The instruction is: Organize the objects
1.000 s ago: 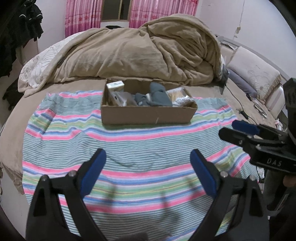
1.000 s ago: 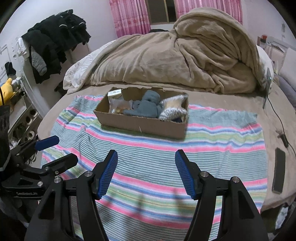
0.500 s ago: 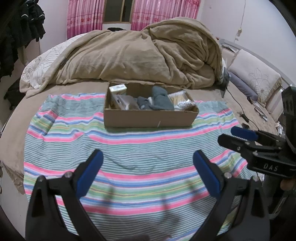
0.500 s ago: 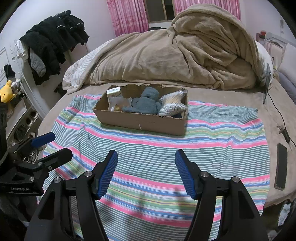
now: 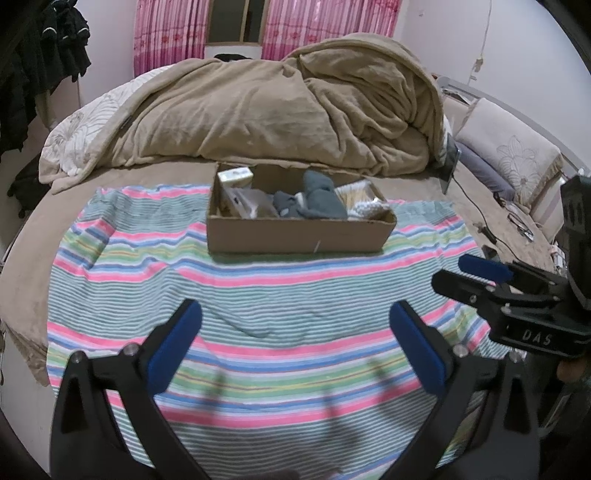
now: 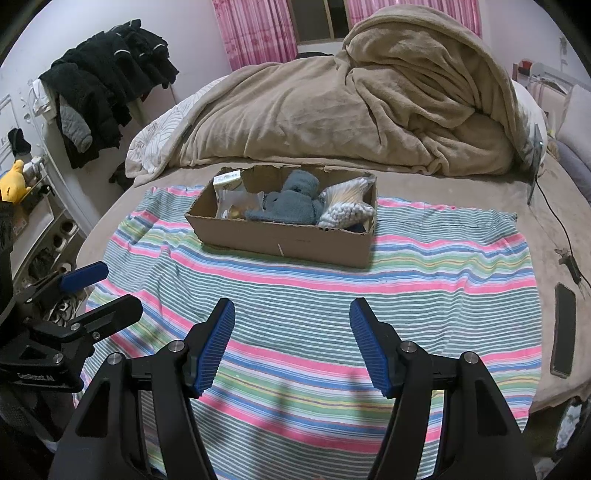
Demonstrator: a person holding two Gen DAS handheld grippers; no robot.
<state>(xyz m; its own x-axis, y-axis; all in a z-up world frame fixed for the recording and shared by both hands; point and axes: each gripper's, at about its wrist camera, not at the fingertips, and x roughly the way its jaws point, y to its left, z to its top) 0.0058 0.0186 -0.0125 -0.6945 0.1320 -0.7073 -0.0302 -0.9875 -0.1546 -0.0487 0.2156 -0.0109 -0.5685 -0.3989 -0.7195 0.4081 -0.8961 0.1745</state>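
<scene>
Pink, blue, green and white stripes cover the cloth (image 5: 258,295). Brown cardboard box (image 5: 295,236) holds grey-blue fabric (image 6: 291,206). Tan blanket (image 5: 280,107) above; pink patterned curtains (image 5: 170,33) upper frame.

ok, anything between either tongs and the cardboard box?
Nothing visible. Both the left tongs and right tongs are open and empty over bare striped blanket; that flat cloth alone lies between them and the cardboard box.
</scene>
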